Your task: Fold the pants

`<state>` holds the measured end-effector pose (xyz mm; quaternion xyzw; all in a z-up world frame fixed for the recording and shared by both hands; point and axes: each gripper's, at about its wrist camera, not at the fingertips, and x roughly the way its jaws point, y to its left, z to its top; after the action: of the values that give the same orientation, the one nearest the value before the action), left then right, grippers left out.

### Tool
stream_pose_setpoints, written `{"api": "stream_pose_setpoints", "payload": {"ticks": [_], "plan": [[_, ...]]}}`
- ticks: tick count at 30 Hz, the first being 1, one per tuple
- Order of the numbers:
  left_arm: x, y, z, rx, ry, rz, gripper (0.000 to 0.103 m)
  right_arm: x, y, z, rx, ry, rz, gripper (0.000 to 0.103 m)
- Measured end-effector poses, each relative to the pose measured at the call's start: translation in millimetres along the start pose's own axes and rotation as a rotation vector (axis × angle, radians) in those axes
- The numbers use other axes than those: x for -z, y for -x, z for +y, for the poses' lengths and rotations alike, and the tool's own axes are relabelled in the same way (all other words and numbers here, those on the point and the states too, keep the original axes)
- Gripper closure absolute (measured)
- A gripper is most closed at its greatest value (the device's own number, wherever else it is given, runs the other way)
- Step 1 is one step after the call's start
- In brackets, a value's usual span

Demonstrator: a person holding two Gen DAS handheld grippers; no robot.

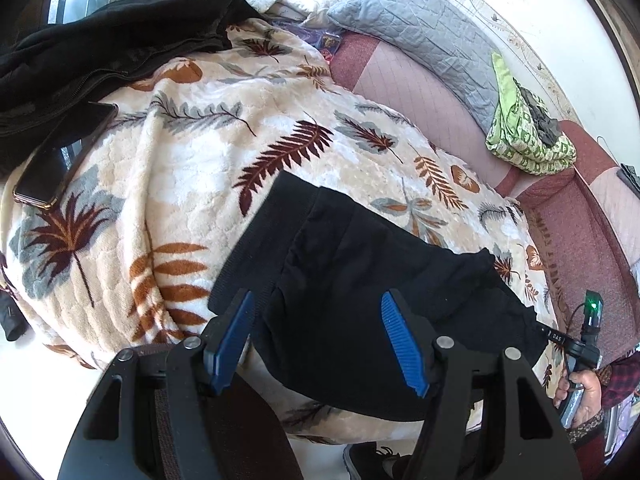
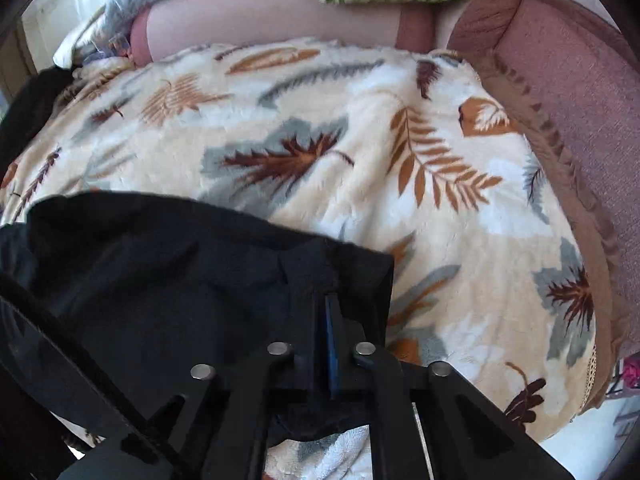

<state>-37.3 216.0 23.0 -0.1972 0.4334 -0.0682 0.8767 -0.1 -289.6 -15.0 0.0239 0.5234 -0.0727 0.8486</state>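
Black pants [image 1: 360, 276] lie folded on a cream blanket with a leaf pattern [image 1: 180, 152], their ribbed waistband at the near left. My left gripper [image 1: 318, 336] is open just above the pants' near edge, its blue pads [image 1: 400, 344] spread wide and empty. In the right wrist view my right gripper [image 2: 331, 320] is shut on the edge of the pants [image 2: 180, 280], with black cloth pinched between the blue pads. The right gripper's handle and the hand on it show at the right edge of the left wrist view [image 1: 588, 344].
A phone [image 1: 64, 156] lies on the blanket at the left beside a heap of dark clothes [image 1: 100, 52]. A grey pillow [image 1: 420, 32] and a green patterned cloth [image 1: 524, 128] lie on the pink sofa [image 1: 580, 240] behind. White floor shows below.
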Motion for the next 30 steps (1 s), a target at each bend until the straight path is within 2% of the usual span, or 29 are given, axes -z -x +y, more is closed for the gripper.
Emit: {"api": "stream_pose_setpoints", "payload": {"ticks": [4, 5, 7, 9, 10, 12, 13, 14, 17, 19, 25, 26, 27, 30], "plan": [[-6.5, -2.0, 14.8, -0.015, 0.036, -0.008, 0.037, 9.1, 6.5, -28.3, 0.028, -0.072, 0.000, 0.100], [-7.9, -3.9, 18.6, -0.011, 0.053, -0.003, 0.037, 11.0, 5.4, -38.3, 0.053, -0.097, 0.016, 0.100], [-8.9, -6.5, 24.7, 0.003, 0.082, 0.005, 0.037, 12.9, 5.8, -49.2, 0.162, -0.126, 0.033, 0.098], [-8.4, -7.8, 25.2, 0.005, 0.087, 0.005, 0.037, 12.8, 21.1, -58.2, 0.168, -0.187, -0.011, 0.092], [-8.0, -8.4, 24.2, 0.002, 0.083, 0.005, 0.037, 12.0, 35.3, -54.1, 0.146, -0.201, -0.065, 0.088], [-7.3, -10.8, 20.4, 0.004, 0.077, 0.009, 0.037, 6.8, 55.4, -34.1, 0.054, -0.177, -0.147, 0.060], [-6.5, -11.9, 17.9, 0.011, 0.075, 0.013, 0.037, 2.7, 63.7, -19.7, -0.020, -0.142, -0.181, 0.056], [-5.8, -12.4, 15.6, 0.017, 0.075, 0.016, 0.037, -3.1, 71.0, 3.3, -0.137, -0.081, -0.210, 0.054], [-3.4, -11.0, 7.1, 0.036, 0.058, 0.020, 0.037, -19.8, 72.4, 63.0, -0.396, 0.072, -0.207, 0.051], [-1.9, -6.7, 2.7, 0.037, 0.038, 0.013, 0.037, -31.0, 65.3, 111.0, -0.472, 0.184, -0.206, 0.051], [-2.1, 6.6, 12.3, 0.038, 0.039, -0.026, 0.032, -58.4, 26.3, 195.0, -0.529, 0.339, -0.106, 0.051], [-2.3, 7.5, 18.0, 0.041, 0.052, -0.030, 0.032, -59.0, 20.6, 201.1, -0.535, 0.352, -0.078, 0.057], [-3.0, 7.2, 21.9, 0.043, 0.063, -0.031, 0.032, -62.7, 12.6, 204.6, -0.541, 0.362, -0.053, 0.090], [-5.1, 2.5, 39.8, 0.066, 0.119, -0.020, 0.032, -60.1, 10.6, 211.5, -0.506, 0.390, -0.033, 0.093]]}}
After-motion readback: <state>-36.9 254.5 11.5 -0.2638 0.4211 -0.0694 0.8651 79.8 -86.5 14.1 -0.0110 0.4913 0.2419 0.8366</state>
